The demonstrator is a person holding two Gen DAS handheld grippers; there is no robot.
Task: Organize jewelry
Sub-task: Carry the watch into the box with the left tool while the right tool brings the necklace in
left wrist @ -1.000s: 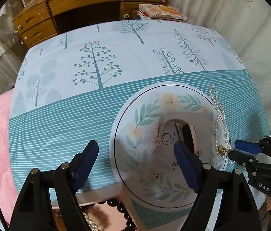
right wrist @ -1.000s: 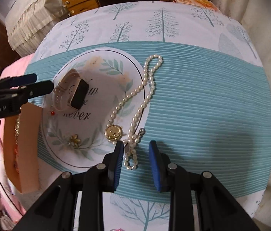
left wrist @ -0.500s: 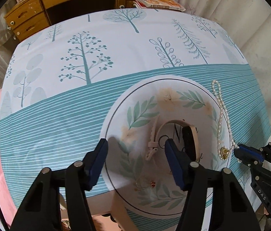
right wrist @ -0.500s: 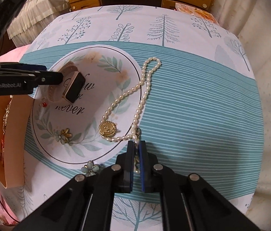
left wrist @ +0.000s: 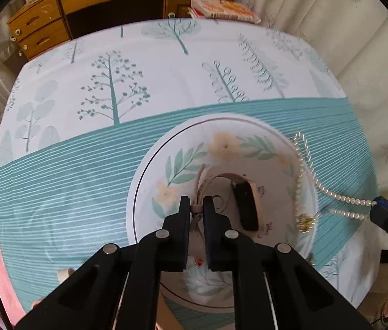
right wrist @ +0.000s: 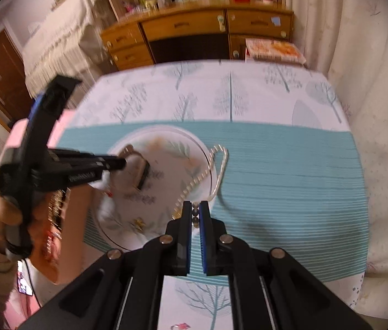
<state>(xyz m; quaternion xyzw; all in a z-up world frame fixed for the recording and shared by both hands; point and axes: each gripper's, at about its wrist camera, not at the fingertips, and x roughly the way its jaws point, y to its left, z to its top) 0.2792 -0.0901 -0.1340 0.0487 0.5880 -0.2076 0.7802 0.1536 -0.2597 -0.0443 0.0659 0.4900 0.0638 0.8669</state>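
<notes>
— Pearls first: the pearl necklace (left wrist: 301, 165) has one end pinched between the right gripper (right wrist: 195, 214) fingers, clamped tight on the beads, and that end is raised while the far loop drapes across the rim of the round floral mat (left wrist: 150, 165).

— And the watch?

— Smartwatch (left wrist: 246, 206) with its pale strap sits in the middle of the mat, dark face tilted on edge. Left gripper (left wrist: 196, 206) is closed on the strap end, fingers squeezed together with the strap between them.

— Anything else on that mat?

— Gold pendant (left wrist: 305, 221) near the right edge, just under the pearl strand. From the right wrist camera there's a small gold flower-shaped piece (right wrist: 139, 222) near the mat's front edge, blurred, so I can't say more about it.

— What's under the mat?

— Tablecloth (left wrist: 70, 181), a teal striped band at the front and white with printed trees at the back. A pink board or box (right wrist: 75, 220) lies off the left side of the table edge, with gold chains on it, hard to make out through the blur.

— Behind all that?

— Wooden dresser (left wrist: 111, 2) with drawers, a stack of books (left wrist: 221, 9) on the far right, cream curtains (left wrist: 359, 55) along the right.
</notes>
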